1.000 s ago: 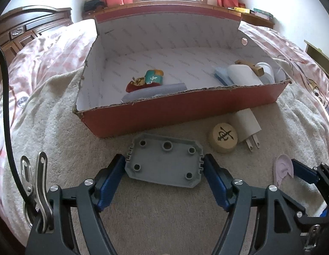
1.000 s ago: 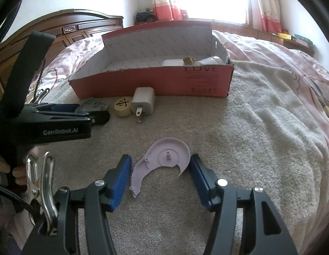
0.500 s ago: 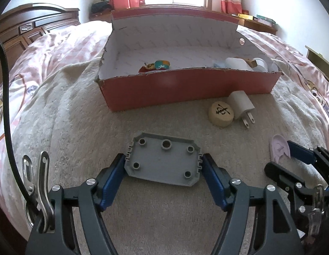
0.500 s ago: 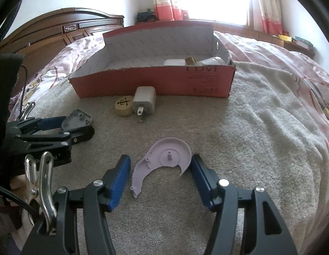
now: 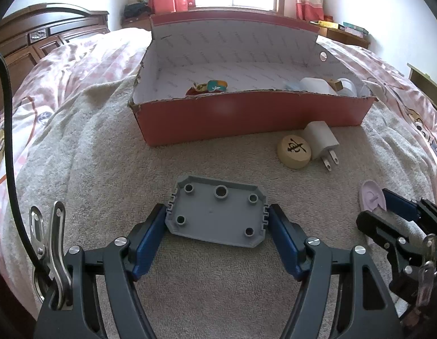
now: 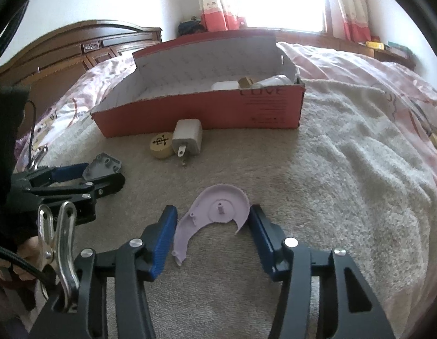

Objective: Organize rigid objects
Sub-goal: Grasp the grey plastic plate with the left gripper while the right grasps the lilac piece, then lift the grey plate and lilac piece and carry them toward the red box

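On a beige towel spread over a bed, your left gripper (image 5: 217, 223) straddles a flat grey plastic plate with five round bosses (image 5: 218, 214), its long axis running crosswise between the blue pads, which touch or nearly touch the short ends; whether they press is hard to tell. Your right gripper (image 6: 212, 223) brackets a lilac crescent-shaped plastic shell (image 6: 215, 214), jaws closing, right pad at the shell's edge, left pad just short of it. Each piece lies dead ahead of its own gripper, so each hand is nearest its own part. The open red cardboard box with a white lining (image 5: 246, 118) sits straight beyond both, farther up the towel, and that is likely where you carry them. Count one grey plate, one lilac shell, one round wooden chess piece (image 5: 294, 151) and one white plug-in charger (image 5: 320, 139) touching it outside the box; inside, several small items, partly hidden.
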Motion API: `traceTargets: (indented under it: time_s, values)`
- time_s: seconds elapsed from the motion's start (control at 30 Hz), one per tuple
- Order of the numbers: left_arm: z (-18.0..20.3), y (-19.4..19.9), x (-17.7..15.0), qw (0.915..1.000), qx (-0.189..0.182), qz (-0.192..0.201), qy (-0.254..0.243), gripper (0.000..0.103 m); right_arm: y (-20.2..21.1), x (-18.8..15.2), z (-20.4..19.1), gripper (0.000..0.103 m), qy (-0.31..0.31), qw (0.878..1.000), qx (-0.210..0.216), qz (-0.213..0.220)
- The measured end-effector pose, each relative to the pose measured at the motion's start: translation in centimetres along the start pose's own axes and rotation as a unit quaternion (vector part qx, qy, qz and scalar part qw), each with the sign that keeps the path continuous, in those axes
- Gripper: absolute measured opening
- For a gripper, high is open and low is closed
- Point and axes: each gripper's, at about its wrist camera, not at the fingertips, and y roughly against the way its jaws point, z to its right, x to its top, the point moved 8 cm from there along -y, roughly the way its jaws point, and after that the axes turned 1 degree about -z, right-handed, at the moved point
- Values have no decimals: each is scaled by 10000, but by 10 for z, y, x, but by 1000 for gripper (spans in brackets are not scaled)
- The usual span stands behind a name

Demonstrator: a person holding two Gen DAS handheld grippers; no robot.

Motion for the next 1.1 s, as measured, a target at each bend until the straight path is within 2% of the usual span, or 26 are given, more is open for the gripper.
traceTargets:
  time_s: [0.1,0.13,0.17,0.43,0.63,0.7,0.77,0.83,1.1]
  values:
    - [0,2,-1,10000,29,-34,66,73,1,0,3,52,-81,10000,52,21]
    - [0,4,-2,10000,36,-42,82,73,1,0,4,46,-106,9999,22,28]
    - [0,5,-3,9999,39,-52,93,73,1,0,6,45,-151,9999,-4,34]
    - [5,14,-5,9998,-131,-40,136,73,2,1,5,44,-161,9999,-41,21]
    - [1,20,-5,9996,-184,9,236,73,4,3,6,44,-256,9996,149,-46]
    - [-1,22,-6,9994,-207,31,272,73,5,3,5,48,-253,9996,102,-65]
    - [-2,24,-7,9993,-228,53,298,73,6,2,2,60,-224,9997,93,-69]
    - [-2,25,-8,9992,-243,56,305,73,7,1,-4,64,-129,9999,86,-73]
    - [-3,26,-10,9991,-249,107,322,73,6,-8,-16,65,312,9991,-178,-245]
